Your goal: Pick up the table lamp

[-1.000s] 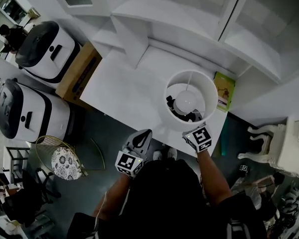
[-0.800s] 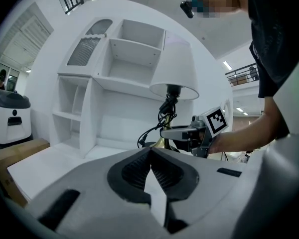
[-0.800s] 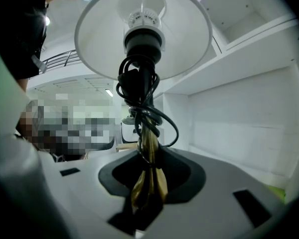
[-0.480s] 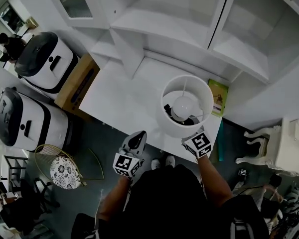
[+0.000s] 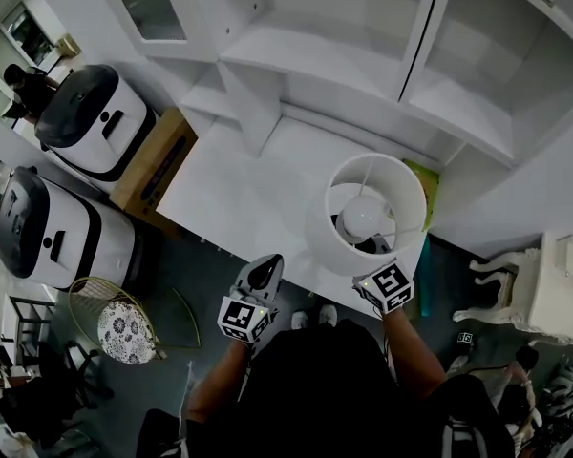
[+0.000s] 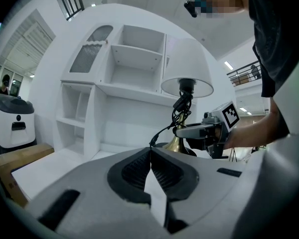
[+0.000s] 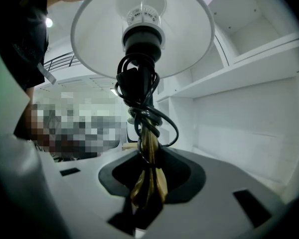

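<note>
Lift step, by my read: the right gripper (image 7: 148, 176) clamps the brass stem (image 7: 150, 148) of the table lamp (image 5: 363, 216) at the counter's (image 5: 239, 194) near right corner, cord (image 7: 165, 124) wound round it; the left gripper (image 6: 150, 169) waits pinched together, empty. Next calls for a steady upright rise; a green box (image 5: 426, 177) sits just behind, and shelves (image 5: 306, 55) overhang.

A white desk (image 5: 234, 194) spreads ahead of both grippers, its near edge just beyond the left gripper (image 5: 264, 271) and under the right gripper (image 6: 182, 131). Its top is mostly bare. A green box (image 5: 427, 181), perhaps a book, lies at the far right corner, past the right gripper and partly hidden. White shelves (image 5: 315, 55) rise along the desk's back edge
</note>
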